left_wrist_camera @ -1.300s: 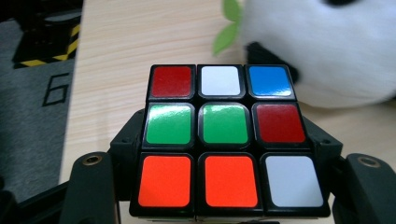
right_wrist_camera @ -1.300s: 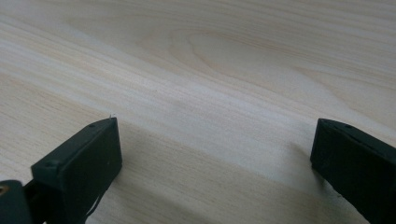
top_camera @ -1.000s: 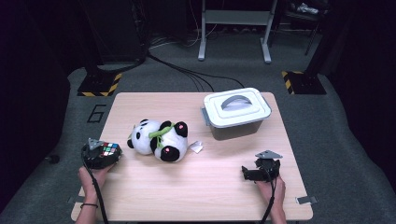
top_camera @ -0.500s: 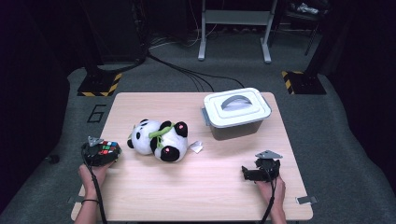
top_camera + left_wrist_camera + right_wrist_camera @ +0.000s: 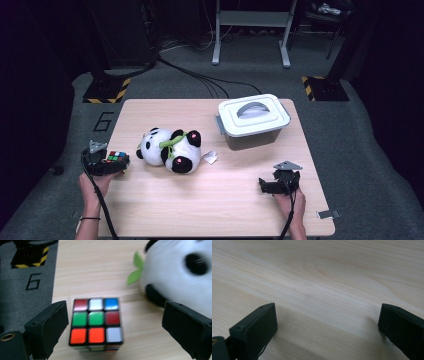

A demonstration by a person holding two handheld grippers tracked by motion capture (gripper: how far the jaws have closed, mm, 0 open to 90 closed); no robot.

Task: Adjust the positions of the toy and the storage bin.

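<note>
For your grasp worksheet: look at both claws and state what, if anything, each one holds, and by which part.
Nothing is held. The left claw has just opened; the puzzle cube sits between its jaws, which stand clear of its sides. The right claw is open over bare table.

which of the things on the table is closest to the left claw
The puzzle cube: it sits between the open left claw's jaws, untouched, while the panda plush and lidded box lie farther off.

Between the black fingers (image 5: 47,327), the cube (image 5: 96,321) shows red, white, blue, green and orange squares. Beside them lies a black-and-white panda (image 5: 180,275) with green leaves.
</note>
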